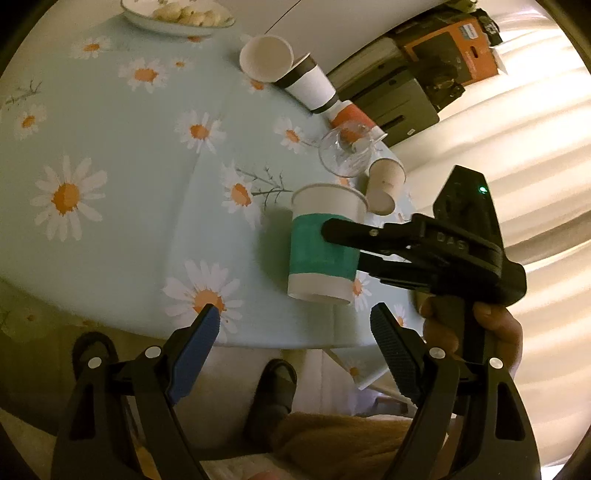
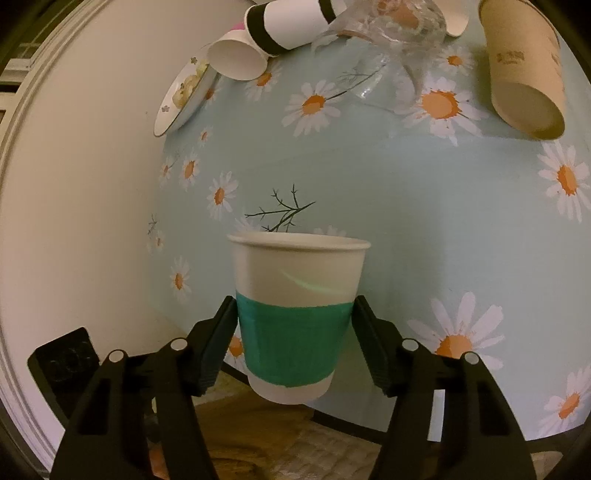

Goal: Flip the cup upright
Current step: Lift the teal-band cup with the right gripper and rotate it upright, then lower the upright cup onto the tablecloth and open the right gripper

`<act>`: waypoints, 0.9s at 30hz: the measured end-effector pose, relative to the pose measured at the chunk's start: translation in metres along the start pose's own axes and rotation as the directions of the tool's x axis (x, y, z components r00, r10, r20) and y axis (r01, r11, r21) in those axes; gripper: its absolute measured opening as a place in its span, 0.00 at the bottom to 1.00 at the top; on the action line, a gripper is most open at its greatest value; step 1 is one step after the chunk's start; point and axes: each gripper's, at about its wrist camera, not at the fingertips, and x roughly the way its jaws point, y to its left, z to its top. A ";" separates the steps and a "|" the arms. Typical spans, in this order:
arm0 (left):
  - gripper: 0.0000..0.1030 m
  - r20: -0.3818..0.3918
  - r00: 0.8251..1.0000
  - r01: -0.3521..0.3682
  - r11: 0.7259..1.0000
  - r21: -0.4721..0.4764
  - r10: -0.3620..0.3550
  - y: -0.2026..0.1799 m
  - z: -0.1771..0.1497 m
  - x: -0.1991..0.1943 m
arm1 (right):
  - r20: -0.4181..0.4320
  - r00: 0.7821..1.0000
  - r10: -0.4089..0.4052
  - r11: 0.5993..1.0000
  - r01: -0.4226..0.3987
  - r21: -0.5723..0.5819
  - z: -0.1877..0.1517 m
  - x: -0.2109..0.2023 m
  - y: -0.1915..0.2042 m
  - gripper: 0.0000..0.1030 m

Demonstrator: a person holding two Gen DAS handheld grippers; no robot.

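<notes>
Cup (image 2: 293,321) with a teal band sits mouth-up between the 2 fingers of the right gripper (image 2: 293,343), which clasps it on the teal band. From the left wrist view the same cup (image 1: 325,247) is near the front edge of the desk (image 1: 129,206), which wears a pale blue cloth printed with daisies; whether its base touches the cloth I cannot tell. The right gripper (image 1: 340,240) reaches in from the right side, a hand (image 1: 476,328) on its handle. The left gripper (image 1: 295,325) hangs spread wide with nothing in it, low before the desk edge. Farther back lie a brown paper cup (image 2: 524,70) on its side, a tipped glass (image 1: 343,151), a black-banded cup (image 1: 310,85), a white cup (image 1: 266,57) and a plate (image 1: 177,18) of food.
</notes>
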 end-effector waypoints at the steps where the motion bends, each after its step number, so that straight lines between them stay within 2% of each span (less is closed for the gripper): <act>1: 0.79 0.004 1.000 -0.002 1.000 0.007 0.002 -0.001 0.000 -0.001 | 0.002 1.000 -0.006 1.000 0.006 -0.008 0.000 0.000 0.001 0.61; 10: 0.79 0.027 1.000 0.001 1.000 0.012 -0.001 0.004 0.000 -0.010 | 0.041 0.999 -0.019 1.000 0.020 -0.022 -0.006 -0.016 0.001 0.61; 14: 0.79 0.053 0.999 0.010 1.000 0.017 -0.010 0.004 0.000 -0.015 | 0.131 0.991 0.014 0.997 -0.004 -0.081 -0.015 -0.039 0.007 0.61; 17: 0.79 0.089 0.996 0.014 1.000 0.025 -0.016 0.005 0.000 -0.020 | 0.259 0.966 0.023 0.983 0.025 -0.182 -0.029 -0.058 0.021 0.61; 19: 0.79 0.111 0.994 0.016 0.999 0.031 -0.019 0.006 0.000 -0.023 | 0.356 0.935 0.009 0.968 0.082 -0.239 -0.044 -0.067 0.028 0.61; 23: 0.79 0.158 0.986 0.048 0.998 0.031 -0.052 0.013 0.000 -0.033 | 0.543 0.840 -0.008 0.937 0.196 -0.289 -0.079 -0.075 0.034 0.61; 25: 0.79 0.205 0.978 0.024 0.998 0.060 -0.035 0.011 -0.001 -0.042 | 0.619 0.785 -0.014 0.925 0.246 -0.291 -0.093 -0.073 0.034 0.61; 26: 0.79 0.225 0.974 0.010 0.997 0.081 -0.028 0.008 -0.002 -0.047 | 0.639 0.769 -0.014 0.922 0.257 -0.289 -0.097 -0.072 0.035 0.61; 27: 0.79 0.242 0.970 0.001 0.994 0.107 -0.027 0.005 -0.003 -0.051 | 0.673 0.739 -0.016 0.917 0.279 -0.284 -0.103 -0.069 0.035 0.61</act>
